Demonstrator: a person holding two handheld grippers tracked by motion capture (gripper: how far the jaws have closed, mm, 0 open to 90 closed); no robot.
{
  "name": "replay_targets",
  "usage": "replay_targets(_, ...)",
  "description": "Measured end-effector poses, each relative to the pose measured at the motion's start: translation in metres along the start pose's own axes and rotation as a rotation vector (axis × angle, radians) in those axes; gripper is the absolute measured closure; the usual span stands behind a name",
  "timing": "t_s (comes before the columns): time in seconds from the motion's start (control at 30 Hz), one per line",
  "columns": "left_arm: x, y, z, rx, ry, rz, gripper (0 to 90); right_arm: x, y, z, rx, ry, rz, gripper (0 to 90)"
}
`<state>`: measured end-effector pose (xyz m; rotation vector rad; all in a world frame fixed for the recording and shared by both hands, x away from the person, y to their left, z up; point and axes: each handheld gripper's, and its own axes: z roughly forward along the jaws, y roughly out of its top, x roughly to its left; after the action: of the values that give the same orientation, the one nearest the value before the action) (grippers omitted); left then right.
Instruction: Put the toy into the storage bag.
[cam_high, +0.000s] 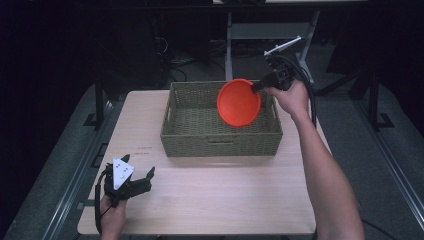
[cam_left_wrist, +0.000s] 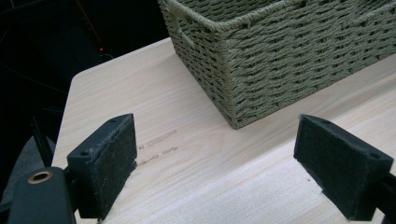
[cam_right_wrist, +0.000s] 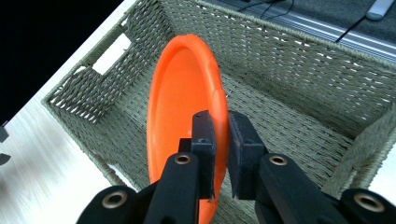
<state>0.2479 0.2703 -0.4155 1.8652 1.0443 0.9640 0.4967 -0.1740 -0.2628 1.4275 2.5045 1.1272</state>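
Our left gripper (cam_high: 142, 181) rests spread on the counter (cam_high: 220, 200); our right gripper (cam_right_wrist: 220, 135) pinches the plate (cam_high: 238, 102) rim over the basket (cam_high: 220, 140).

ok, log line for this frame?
right tongs: shut on orange plate rim, plate tilted over wicker basket | left tongs: open, holding nothing, low over table

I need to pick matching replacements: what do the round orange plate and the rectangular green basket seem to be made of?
Round orange plate: probably plastic; smooth, evenly coloured, with a soft sheen and a thin moulded rim. Rectangular green basket: woven twisted cord, perhaps paper rope or seagrass; matte, with visible plaited rows and cut-out handles. The exact fibre cannot be told.
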Motion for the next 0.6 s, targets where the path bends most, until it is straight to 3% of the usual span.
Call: replay_targets(0.6,0.001,0.0,0.0,0.007,0.0,0.0,12.7,-0.007,-0.008,0.018,0.013,-0.001,0.03,81.7)
